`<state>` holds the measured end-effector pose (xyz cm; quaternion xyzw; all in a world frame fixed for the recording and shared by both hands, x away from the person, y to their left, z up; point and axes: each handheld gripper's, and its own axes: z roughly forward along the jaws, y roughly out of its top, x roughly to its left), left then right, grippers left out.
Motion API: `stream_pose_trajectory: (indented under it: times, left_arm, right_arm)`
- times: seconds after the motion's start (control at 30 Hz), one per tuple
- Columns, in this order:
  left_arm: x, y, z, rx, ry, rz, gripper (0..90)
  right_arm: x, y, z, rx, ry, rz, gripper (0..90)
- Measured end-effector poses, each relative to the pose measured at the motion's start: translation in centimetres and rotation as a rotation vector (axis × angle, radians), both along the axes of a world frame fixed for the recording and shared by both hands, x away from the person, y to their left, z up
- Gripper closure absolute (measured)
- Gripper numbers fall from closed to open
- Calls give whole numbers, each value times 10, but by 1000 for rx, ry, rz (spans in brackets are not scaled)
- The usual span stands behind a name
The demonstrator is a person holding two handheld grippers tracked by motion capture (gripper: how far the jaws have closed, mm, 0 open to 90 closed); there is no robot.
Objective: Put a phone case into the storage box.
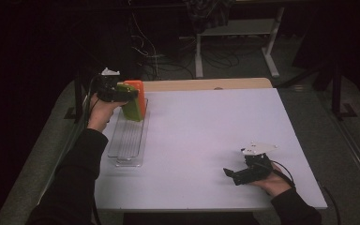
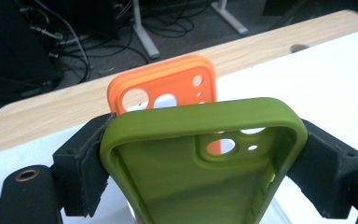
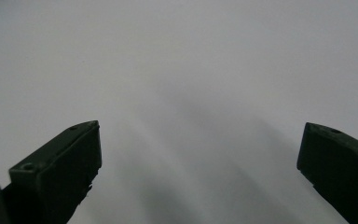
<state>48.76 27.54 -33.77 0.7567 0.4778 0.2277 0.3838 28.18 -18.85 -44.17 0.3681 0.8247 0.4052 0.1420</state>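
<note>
Left tool (image 2: 200, 154) is clenched on a green phone case (image 2: 205, 163), its two black pads pressing the case's long sides so the soft rim bows between them; in the left gripper view the lower part of the case is cut off by the bottom of the frame. Just behind it stands an orange phone case (image 2: 165, 84), upright, with its camera holes showing above the green rim and its lower half hidden by the green one. Seen from the high view, both cases sit at the far end of a clear ridged tray (image 1: 129, 140) that lies along the left edge of the bench (image 1: 206, 136), near the far left corner; whether the green case touches the tray or the orange one cannot be told, because the left tool (image 1: 122, 92) and the hand (image 1: 101, 110) cover the spot. That hand comes up from a dark sleeve along the left edge, wrist raised, with the tool pointing level toward the right. Right tool (image 1: 229, 174) lies low near the near right corner, held by a hand (image 1: 274, 180) whose sleeve is cut off at the bottom of the picture; it points left across the bare white top. In the right gripper view its jaws stand wide apart, released, with nothing between them and blurred white bench beyond.
</note>
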Motion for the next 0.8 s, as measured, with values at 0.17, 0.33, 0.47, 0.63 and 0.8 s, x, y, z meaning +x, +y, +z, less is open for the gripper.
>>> stream_pose_trajectory:
  times: [0.17, 0.33, 0.47, 0.63, 0.8]
  left_arm:
    - [4, -3, -5, -6, 4, 15, 149]
    - [7, -9, -13, 16, 20, 31, 147]
    - [9, -12, -16, 22, 8, 51, 144]
    - [12, -15, -18, 25, -1, 82, 136]
    - [15, -17, -20, 18, -6, 89, 100]
  right_arm:
    - [0, 0, 0, -1, -2, 0, 0]
    - [-1, 0, 0, 0, -1, -1, 0]
    - [-1, 1, 1, 7, -1, -1, 0]
    - [-1, 2, 1, 13, 5, -3, 0]
    - [-1, 1, 1, 2, -4, 8, 0]
